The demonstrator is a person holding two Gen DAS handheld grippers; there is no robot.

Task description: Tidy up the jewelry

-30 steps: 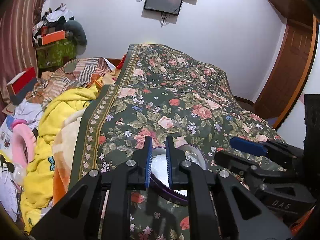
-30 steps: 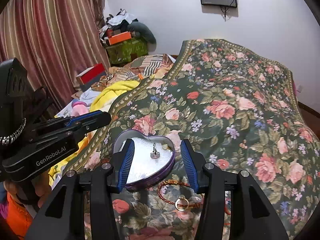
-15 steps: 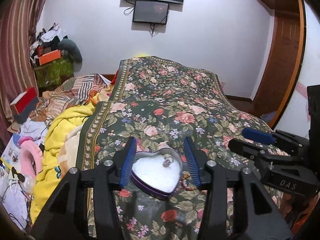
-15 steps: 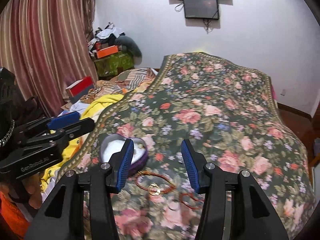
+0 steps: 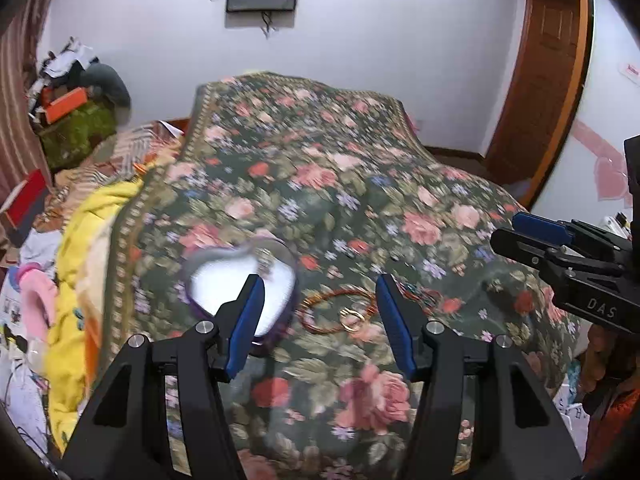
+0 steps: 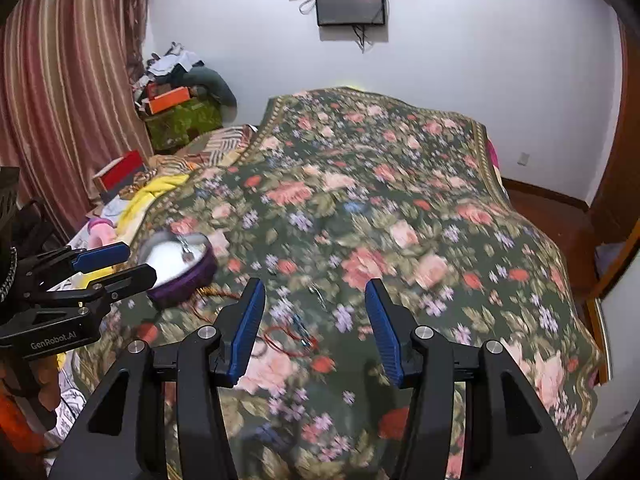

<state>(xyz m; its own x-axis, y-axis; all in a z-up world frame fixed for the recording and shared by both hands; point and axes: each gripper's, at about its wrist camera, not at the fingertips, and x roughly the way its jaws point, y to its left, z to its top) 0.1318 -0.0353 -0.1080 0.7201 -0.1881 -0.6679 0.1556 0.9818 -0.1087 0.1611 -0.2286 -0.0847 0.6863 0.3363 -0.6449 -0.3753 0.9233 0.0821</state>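
A purple heart-shaped tin [image 5: 224, 280] with a white lining lies on the floral bedspread [image 5: 340, 184] and holds a small silver piece [image 5: 265, 260]. To its right lie a reddish bead bracelet [image 5: 320, 308] with a gold ring [image 5: 350, 319]. My left gripper [image 5: 320, 320] is open and empty above the bracelet. My right gripper [image 6: 314, 328] is open and empty, above a thin red cord bracelet [image 6: 292, 338]. The tin also shows at the left of the right wrist view [image 6: 180, 268]. Both views are blurred.
A yellow blanket [image 5: 76, 280] and piled clothes lie left of the bed. A curtain [image 6: 60, 120], a stack of boxes [image 6: 176, 108], a wall screen [image 6: 350, 2] and a wooden door [image 5: 536, 80] surround the bed.
My left gripper opened, letting go of the silver piece into the tin, then rose and moved right over the bracelet. My right gripper also pulled back and to the right.
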